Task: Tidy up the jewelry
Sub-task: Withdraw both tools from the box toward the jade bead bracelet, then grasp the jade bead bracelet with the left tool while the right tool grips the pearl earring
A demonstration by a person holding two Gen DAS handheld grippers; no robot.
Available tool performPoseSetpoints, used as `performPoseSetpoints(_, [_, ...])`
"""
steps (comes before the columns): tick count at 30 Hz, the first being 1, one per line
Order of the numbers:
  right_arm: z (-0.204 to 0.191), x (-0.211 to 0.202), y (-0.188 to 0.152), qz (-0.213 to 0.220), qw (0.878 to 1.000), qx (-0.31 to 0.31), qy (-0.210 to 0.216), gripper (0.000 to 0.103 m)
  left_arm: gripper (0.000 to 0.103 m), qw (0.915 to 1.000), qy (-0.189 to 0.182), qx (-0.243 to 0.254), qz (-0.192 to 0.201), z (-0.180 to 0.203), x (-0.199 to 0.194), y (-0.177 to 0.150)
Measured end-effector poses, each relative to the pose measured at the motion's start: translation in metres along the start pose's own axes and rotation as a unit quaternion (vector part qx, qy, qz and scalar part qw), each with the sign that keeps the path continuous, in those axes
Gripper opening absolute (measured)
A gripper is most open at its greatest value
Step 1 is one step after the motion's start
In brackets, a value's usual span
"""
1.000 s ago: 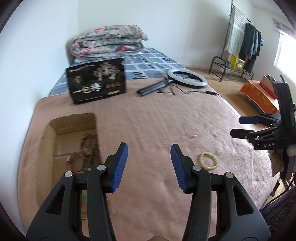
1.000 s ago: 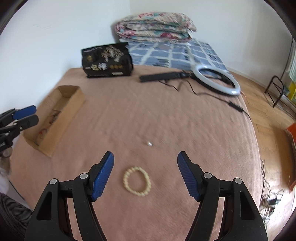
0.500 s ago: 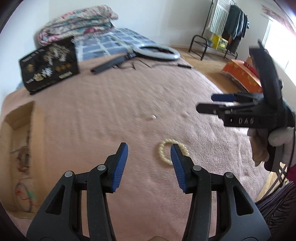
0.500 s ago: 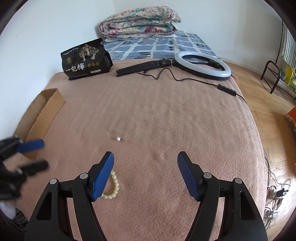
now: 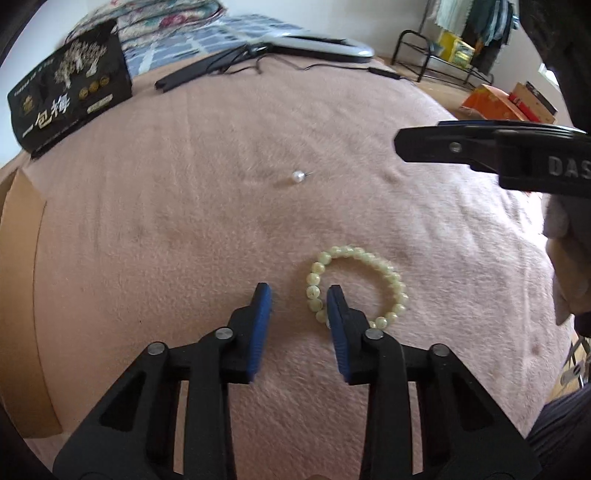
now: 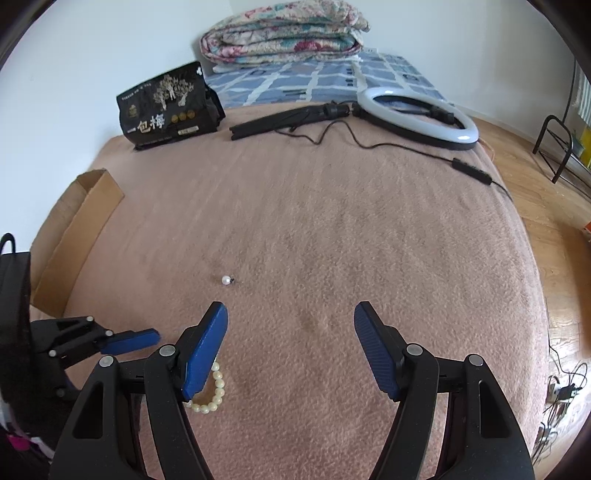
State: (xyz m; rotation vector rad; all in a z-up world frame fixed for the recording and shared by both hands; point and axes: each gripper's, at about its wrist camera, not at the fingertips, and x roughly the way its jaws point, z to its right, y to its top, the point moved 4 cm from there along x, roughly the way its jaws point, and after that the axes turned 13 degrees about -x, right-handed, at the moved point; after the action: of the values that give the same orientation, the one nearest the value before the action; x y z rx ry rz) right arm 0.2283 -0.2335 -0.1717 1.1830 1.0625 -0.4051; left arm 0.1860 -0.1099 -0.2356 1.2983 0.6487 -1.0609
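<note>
A pale bead bracelet (image 5: 391, 273) lies flat on the pink blanket (image 5: 166, 229). My left gripper (image 5: 299, 291) is low over it, jaws part open, the left side of the ring between the blue pads, the right pad inside the ring. The bracelet shows partly behind my right gripper's left finger (image 6: 212, 397). A small pearl stud (image 5: 297, 177) lies farther up the blanket, also in the right wrist view (image 6: 226, 280). My right gripper (image 6: 290, 314) is wide open and empty above the blanket. The cardboard box (image 6: 70, 236) sits at the left edge.
A black snack bag (image 6: 166, 107), a ring light (image 6: 421, 118) with its folded stand and cable, and folded quilts (image 6: 284, 33) lie at the far end. A clothes rack (image 5: 454, 48) and orange boxes stand on the wood floor to the right.
My left gripper swung from over the box across to the bracelet, came down on it and narrowed its jaws. My right gripper drifted right and stayed open.
</note>
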Motion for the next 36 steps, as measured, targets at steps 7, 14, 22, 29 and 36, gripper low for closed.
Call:
performPoseSetpoints(7, [-0.008,0.019,0.004,-0.003,1.0,-0.008,0.019,0.071,0.01,0.9995,0.024,0.006,0.018,-0.009,0.002,0.003])
performPoseSetpoints(14, [-0.029,0.04,0.015,-0.006,0.999,-0.041,0.034,0.055,0.008,0.9989,0.038,-0.013,0.023,-0.037,0.001,0.016])
performPoseSetpoints(22, [-0.045,0.06,0.019,-0.017,0.997,-0.069,0.036,0.035,0.007,0.998,0.043,-0.04,0.024,-0.068,-0.003,0.024])
performPoseSetpoints(29, [-0.054,0.07,0.021,-0.027,0.996,-0.086,0.024,0.02,0.007,0.9978,0.045,-0.042,0.025,-0.076,-0.006,0.025])
performPoseSetpoints(36, [-0.054,0.068,0.022,-0.024,0.996,-0.081,0.022,0.014,0.007,0.9974,0.045,-0.049,0.029,-0.081,-0.012,0.026])
